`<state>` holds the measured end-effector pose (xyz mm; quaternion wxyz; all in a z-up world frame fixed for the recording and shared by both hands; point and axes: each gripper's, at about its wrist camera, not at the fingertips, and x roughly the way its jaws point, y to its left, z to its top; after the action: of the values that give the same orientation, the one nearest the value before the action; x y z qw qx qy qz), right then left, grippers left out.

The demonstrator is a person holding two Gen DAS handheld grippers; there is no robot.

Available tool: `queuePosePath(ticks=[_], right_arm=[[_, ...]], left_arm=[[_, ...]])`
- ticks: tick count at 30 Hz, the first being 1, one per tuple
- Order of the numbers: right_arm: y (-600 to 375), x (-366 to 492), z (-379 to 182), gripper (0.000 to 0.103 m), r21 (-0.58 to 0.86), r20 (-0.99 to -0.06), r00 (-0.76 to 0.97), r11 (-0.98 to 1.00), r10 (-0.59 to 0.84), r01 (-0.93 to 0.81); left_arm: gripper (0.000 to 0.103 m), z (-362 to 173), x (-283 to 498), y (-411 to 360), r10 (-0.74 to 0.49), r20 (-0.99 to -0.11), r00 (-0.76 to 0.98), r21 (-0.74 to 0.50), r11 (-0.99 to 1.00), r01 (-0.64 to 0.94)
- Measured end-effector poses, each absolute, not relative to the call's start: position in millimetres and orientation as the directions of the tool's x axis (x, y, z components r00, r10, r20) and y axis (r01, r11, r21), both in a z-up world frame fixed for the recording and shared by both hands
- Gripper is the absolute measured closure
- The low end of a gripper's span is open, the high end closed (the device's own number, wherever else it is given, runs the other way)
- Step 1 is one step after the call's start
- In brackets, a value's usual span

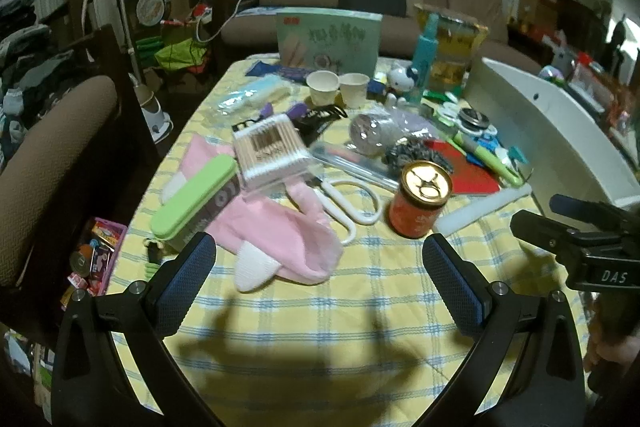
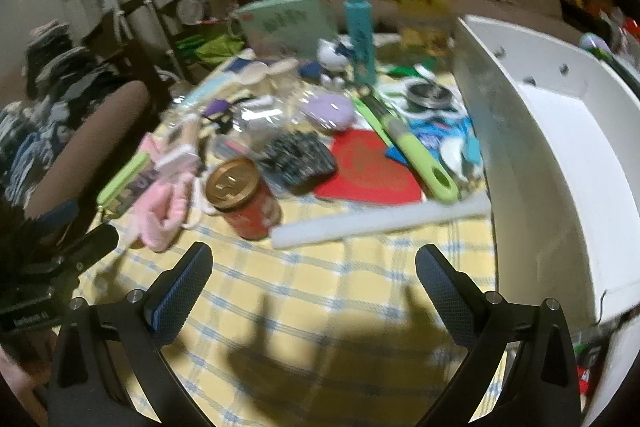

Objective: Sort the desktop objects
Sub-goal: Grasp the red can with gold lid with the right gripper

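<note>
- Clutter to be sorted covers the far half of the counter [image 1: 360,307], which wears a yellow checked cloth; the near half is bare cloth.
- Landmark: red can [image 1: 420,205] with a gold pull-tab lid, upright, at the near edge of the pile.
- Left of the can: white-handled scissors [image 1: 352,207], lying partly on a pink sock [image 1: 280,239]. Beyond the sock, a clear box of cotton swabs [image 1: 270,155]; left of that, a green case [image 1: 192,199].
- Right of the can: white stick [image 1: 480,207], flat, one end just beside the can's base. Behind it, a red card [image 1: 472,175] and a green-handled tool [image 2: 420,155].
- Further right: white bin [image 2: 560,147], open side facing the pile; judged the likely destination.
- Left tongs [image 1: 318,267]: wide, nothing between them, above bare cloth short of the sock.
- Right tongs [image 2: 314,267]: wide, nothing held, above bare cloth short of the can and stick. This view is blurred.
- Judgement: no item picked yet; step in hand is choosing and approaching a first piece.
- Method note: take near-edge items first (can, stick, sock) so nothing behind gets dragged. Straddle the can across its body below the lid, square on. Lift the scissors clear of the sock before pulling the sock.
</note>
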<state>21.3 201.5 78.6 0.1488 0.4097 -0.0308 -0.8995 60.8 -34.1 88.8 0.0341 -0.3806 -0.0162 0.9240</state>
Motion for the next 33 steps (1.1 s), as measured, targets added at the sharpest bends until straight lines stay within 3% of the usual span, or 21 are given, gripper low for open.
queuePosePath(ticks=[4, 9, 17, 19, 21, 23, 33], right_arm=[[180.5, 9.9, 81.3, 0.002, 0.151, -0.726, -0.616, -0.945, -0.305, 0.290], [150.8, -14.7, 69.5, 0.013, 0.084, -0.747, -0.604, -0.941, -0.278, 0.329], [122.5, -41.7, 45.0, 0.015, 0.074, -0.770, -0.581, -0.940, -0.266, 0.333], [117.6, -44.9, 39.7, 0.020, 0.062, -0.774, -0.579, -0.941, -0.255, 0.332], [115.3, -47.3, 35.4, 0.043, 0.059, -0.781, -0.570, -0.939, -0.256, 0.340], [114.1, -47.9, 34.4, 0.052, 0.080, -0.783, -0.555, -0.930, -0.282, 0.359], [141.1, -36.2, 80.2, 0.052, 0.126, -0.749, -0.561, -0.907, -0.353, 0.402]], left_arm=[[0.000, 91.7, 57.1, -47.4, 0.096, -0.707, -0.700, -0.074, -0.995, -0.061], [0.000, 90.6, 48.8, -59.1, 0.118, -0.711, -0.693, -0.093, -0.993, -0.073], [0.000, 94.3, 44.0, -94.5, 0.139, -0.705, -0.696, -0.194, -0.981, 0.001], [0.000, 97.4, 45.3, -95.2, 0.157, -0.693, -0.704, -0.217, -0.976, -0.004], [0.000, 100.2, 45.9, -94.0, 0.164, -0.684, -0.711, -0.228, -0.974, -0.006], [0.000, 102.6, 43.9, -90.8, 0.162, -0.683, -0.712, -0.223, -0.975, -0.008], [0.000, 109.9, 40.5, -63.3, 0.210, -0.666, -0.716, -0.234, -0.970, -0.068]])
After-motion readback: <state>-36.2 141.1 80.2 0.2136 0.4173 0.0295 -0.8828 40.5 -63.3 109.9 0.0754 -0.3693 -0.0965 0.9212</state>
